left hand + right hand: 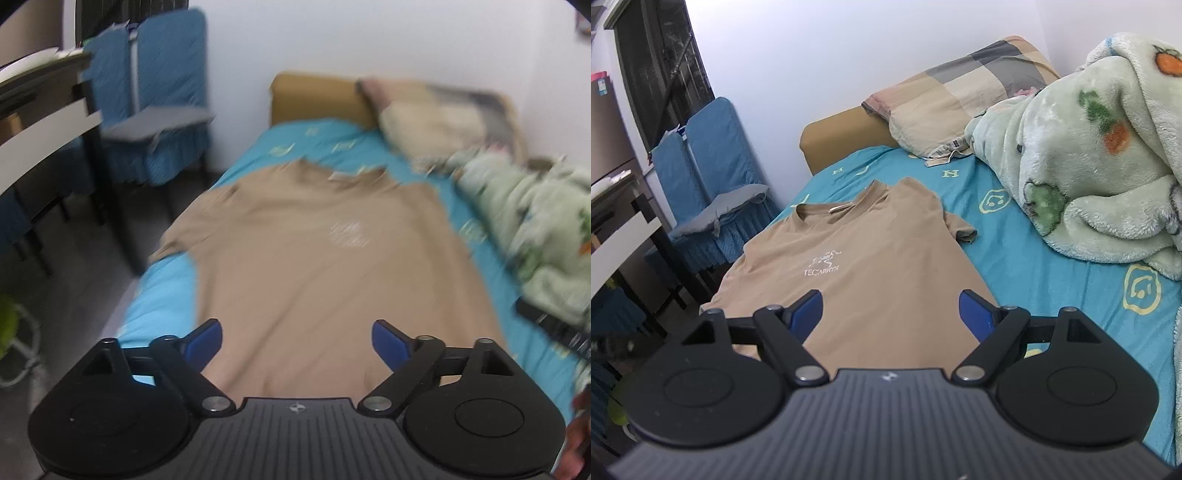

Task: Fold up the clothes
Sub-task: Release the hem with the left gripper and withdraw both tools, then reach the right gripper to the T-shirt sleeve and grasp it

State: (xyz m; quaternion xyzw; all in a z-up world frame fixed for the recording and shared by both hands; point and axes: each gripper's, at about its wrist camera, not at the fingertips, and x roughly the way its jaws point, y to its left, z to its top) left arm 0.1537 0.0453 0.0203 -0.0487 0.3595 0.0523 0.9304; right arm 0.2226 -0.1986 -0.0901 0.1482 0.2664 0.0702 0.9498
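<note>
- Tan T-shirt (864, 266) lies spread flat, front up, on the blue bedsheet (1052, 280); collar toward the headboard, white chest logo (823, 264) visible.
- One short sleeve (960, 229) lies out flat on the sheet toward the blanket side; the other side of the shirt reaches the bed's edge near the chairs.
- Left gripper (297, 345) hangs above the shirt's lower part, blue fingers (205, 343) wide apart, nothing between them; left wrist view is motion-blurred.
- Right gripper (890, 315) sits over the hem end of the shirt, fingers (975, 314) also spread apart, holding nothing; contact with fabric can't be told.
- Green fleece blanket (1089, 166) with fruit prints is heaped on the sheet beside the shirt, not touching it.
- Checked pillow (964, 92) leans at the head of the bed against a mustard headboard (842, 136).
- Blue-covered chairs (713, 173) stand beside the bed, a grey cloth (727, 210) on one seat.
- Dark desk (44, 122) stands next to the chairs.
</note>
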